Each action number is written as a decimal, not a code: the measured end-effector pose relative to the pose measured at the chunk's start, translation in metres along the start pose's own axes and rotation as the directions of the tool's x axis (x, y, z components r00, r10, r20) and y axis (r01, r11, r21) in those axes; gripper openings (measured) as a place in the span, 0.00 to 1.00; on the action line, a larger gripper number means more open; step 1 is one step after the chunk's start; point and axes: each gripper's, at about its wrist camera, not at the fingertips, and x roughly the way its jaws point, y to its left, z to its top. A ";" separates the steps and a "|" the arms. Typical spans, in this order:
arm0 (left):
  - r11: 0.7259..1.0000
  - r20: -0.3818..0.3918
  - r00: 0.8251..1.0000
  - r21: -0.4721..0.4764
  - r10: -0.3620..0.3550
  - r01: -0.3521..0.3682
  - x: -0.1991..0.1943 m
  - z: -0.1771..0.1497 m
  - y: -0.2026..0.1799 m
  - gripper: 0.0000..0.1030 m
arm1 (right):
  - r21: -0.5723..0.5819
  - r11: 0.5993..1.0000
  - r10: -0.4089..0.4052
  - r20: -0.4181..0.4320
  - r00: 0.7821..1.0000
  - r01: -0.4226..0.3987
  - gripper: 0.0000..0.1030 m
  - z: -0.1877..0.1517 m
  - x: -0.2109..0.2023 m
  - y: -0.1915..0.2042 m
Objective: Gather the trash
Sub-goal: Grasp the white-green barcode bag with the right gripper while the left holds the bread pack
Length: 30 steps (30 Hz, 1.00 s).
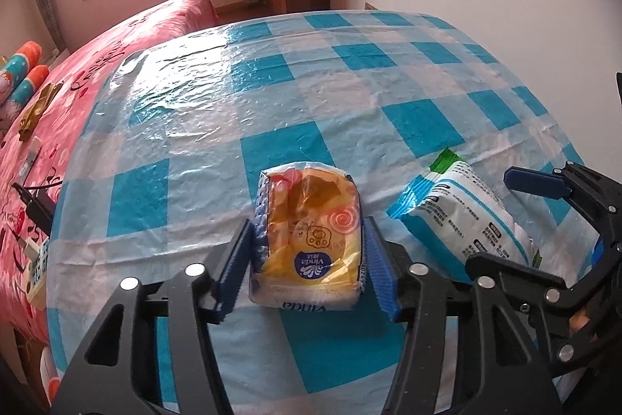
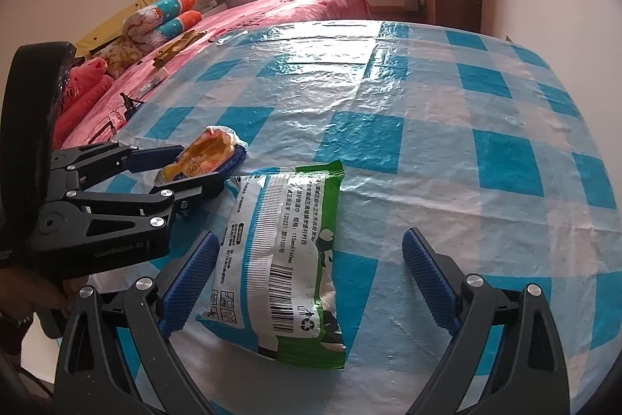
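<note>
Left hand-held gripper [image 1: 309, 261] brackets the yellow tissue pack [image 1: 309, 236] on the checked surface [image 1: 350, 96]; blue pads at both sides, touching or nearly so, can't tell if it's squeezing yet. Right of it, the right hand-held gripper [image 2: 311, 279] is spread wide around the green-white wipes pack [image 2: 285, 259], which lies flat nearer its left pad.

Step, imo: grasping both pieces of trash. Next: close each, then lift.

Right wrist view shows the wipes pack's barcode & the pillows [image 2: 171, 14] on the pink bed [image 2: 295, 6]; left view shows the tissue pack's Vinda logo.
</note>
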 end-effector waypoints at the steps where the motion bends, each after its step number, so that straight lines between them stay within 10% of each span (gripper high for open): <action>1: 1.000 0.000 1.000 -0.003 0.001 -0.001 -0.001 -0.001 -0.001 0.52 | 0.001 1.000 0.002 0.000 1.000 -0.002 0.91 0.000 0.000 0.000; 30: 0.990 0.055 0.997 -0.125 -0.057 0.064 -0.047 -0.043 0.015 0.39 | -0.076 0.996 0.049 0.007 0.999 -0.048 0.50 -0.004 -0.005 0.016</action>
